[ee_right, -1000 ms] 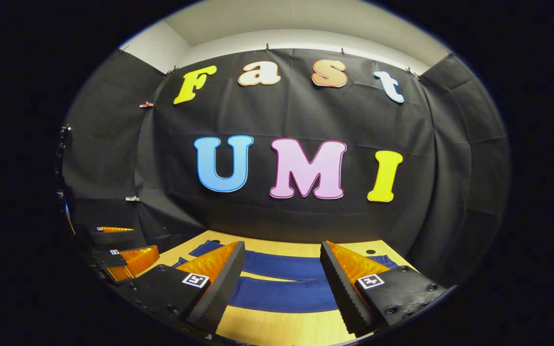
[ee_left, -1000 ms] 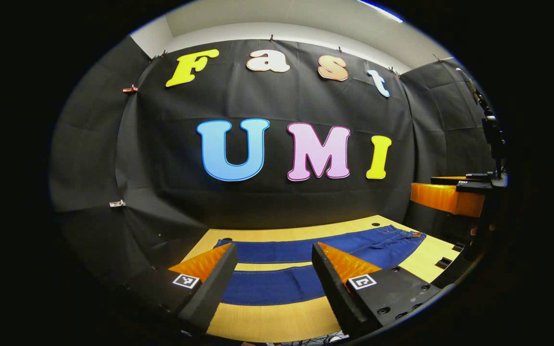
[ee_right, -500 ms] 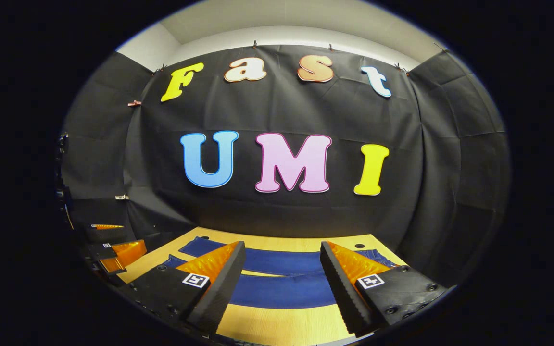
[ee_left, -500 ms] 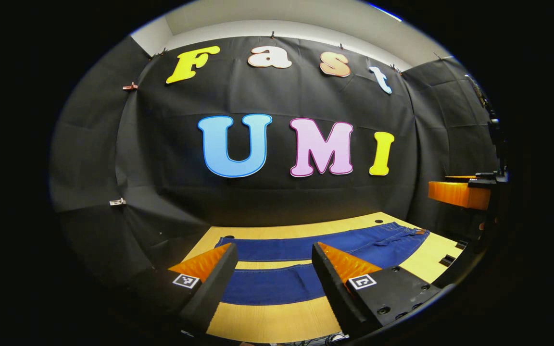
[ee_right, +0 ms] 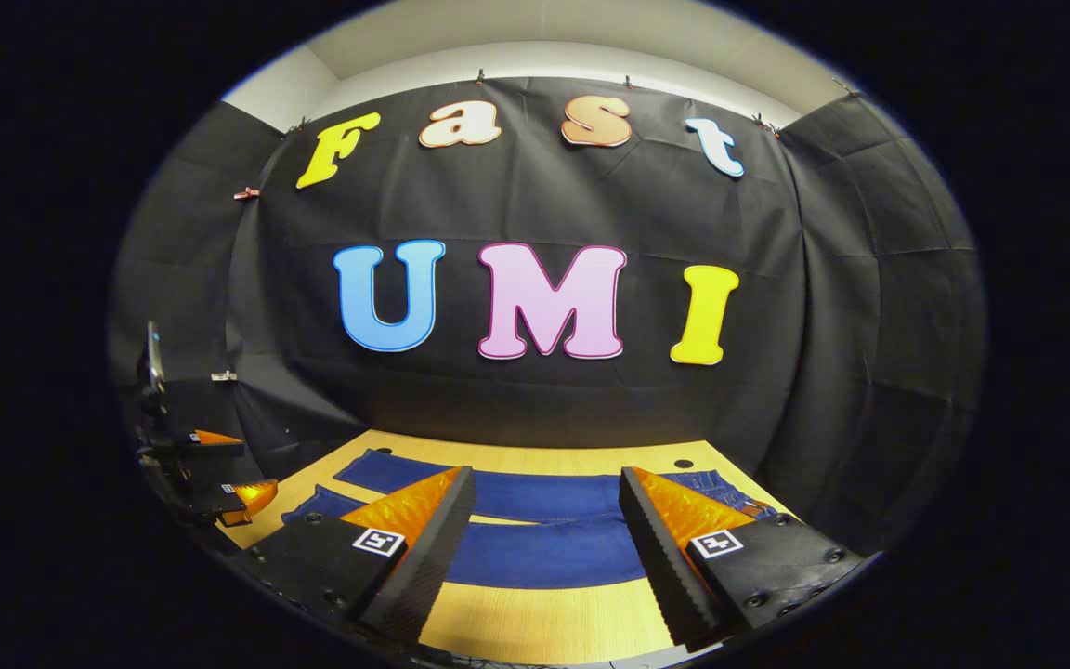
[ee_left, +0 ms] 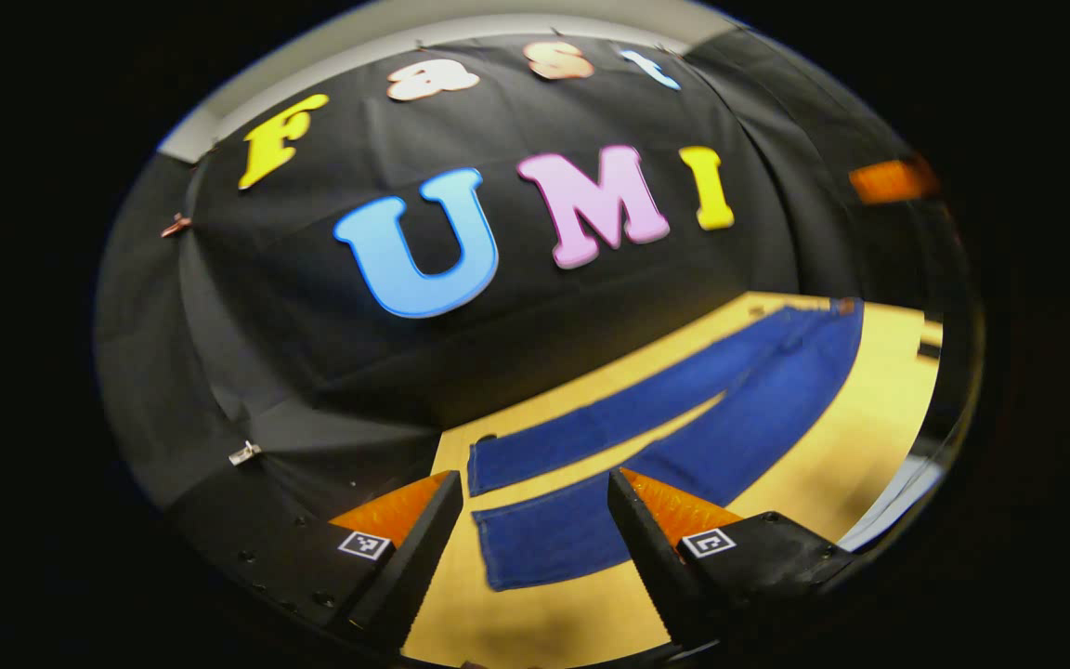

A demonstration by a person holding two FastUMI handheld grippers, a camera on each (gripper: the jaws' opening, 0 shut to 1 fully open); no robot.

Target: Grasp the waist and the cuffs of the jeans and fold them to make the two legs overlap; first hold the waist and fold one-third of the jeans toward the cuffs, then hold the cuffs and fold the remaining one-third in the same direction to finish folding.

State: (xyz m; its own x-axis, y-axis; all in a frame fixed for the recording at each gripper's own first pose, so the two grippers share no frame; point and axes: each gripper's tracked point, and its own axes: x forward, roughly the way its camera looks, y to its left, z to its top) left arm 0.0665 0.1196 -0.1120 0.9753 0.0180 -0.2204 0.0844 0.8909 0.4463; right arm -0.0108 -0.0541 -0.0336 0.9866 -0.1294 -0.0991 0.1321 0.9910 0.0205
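Blue jeans lie flat on the wooden table, legs slightly apart. Their two cuffs lie just ahead of my left gripper, which is open above the table with nothing between its fingers. The waist is at the far end. In the right gripper view the jeans stretch across the table, waist to the right. My right gripper hovers open over the legs, holding nothing. The left gripper shows at the left; the right gripper is a blur at the upper right.
Black cloth walls close the table at the back and both sides. A small round hole sits in the tabletop near the waist. Bare wood runs along the near edge in front of the jeans.
The left gripper view has tilted and swung toward the cuff end, now much closer to the cuffs. The right gripper view has shifted only slightly. Both grippers stay open.
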